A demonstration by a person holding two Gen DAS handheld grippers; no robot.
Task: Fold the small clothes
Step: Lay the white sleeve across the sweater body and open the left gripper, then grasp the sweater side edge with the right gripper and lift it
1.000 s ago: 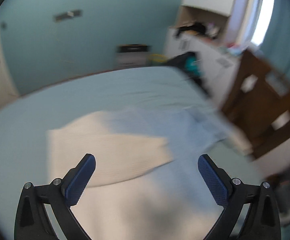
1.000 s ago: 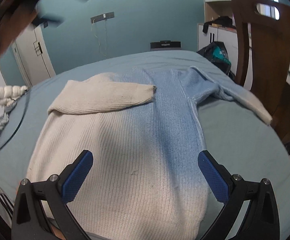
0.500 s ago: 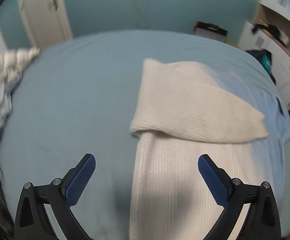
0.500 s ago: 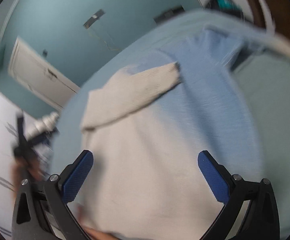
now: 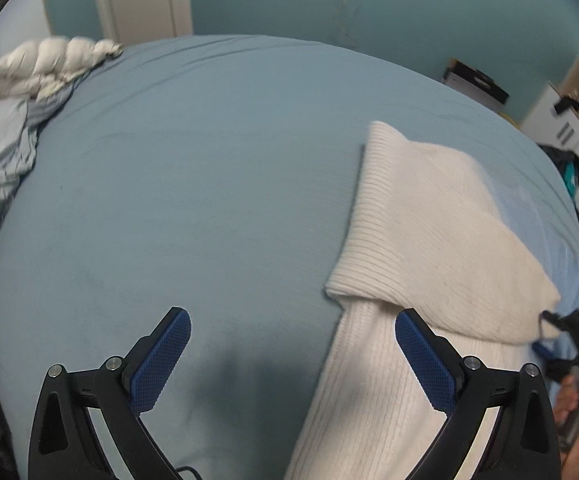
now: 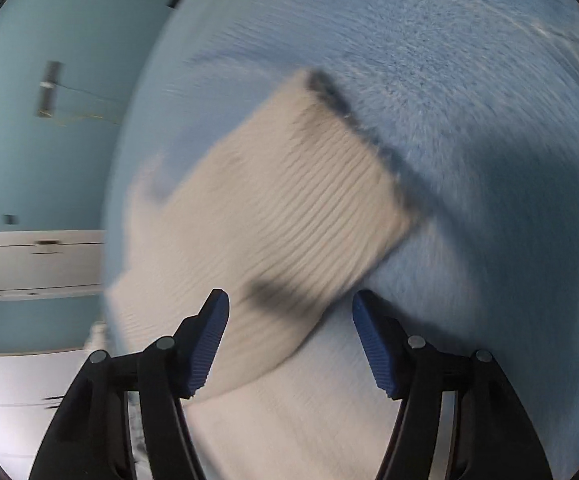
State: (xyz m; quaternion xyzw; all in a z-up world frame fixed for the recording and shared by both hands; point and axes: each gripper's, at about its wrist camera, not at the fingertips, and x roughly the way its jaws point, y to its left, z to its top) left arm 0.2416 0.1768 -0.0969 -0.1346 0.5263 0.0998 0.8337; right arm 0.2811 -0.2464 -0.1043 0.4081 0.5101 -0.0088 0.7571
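Note:
A knit sweater (image 5: 429,248), white on one side and light blue on the other, lies flat on the blue bed (image 5: 209,180). One white sleeve (image 6: 273,208) is folded across its chest. My left gripper (image 5: 289,356) is open and empty, low over the bed by the sweater's left edge, its right finger above the white knit. My right gripper (image 6: 289,340) is open and empty, close above the folded sleeve; it also shows at the right edge of the left wrist view (image 5: 569,344). The right wrist view is blurred.
A pile of white and grey clothes (image 5: 21,100) lies at the bed's far left corner. White cabinets (image 5: 569,120) and a dark bag (image 5: 565,168) stand to the right of the bed. A white door (image 5: 141,0) is in the teal wall behind.
My left gripper has swung left, from over the sweater's middle to its left edge. My right gripper has tilted and dropped close over the folded sleeve, its jaws somewhat narrower than before.

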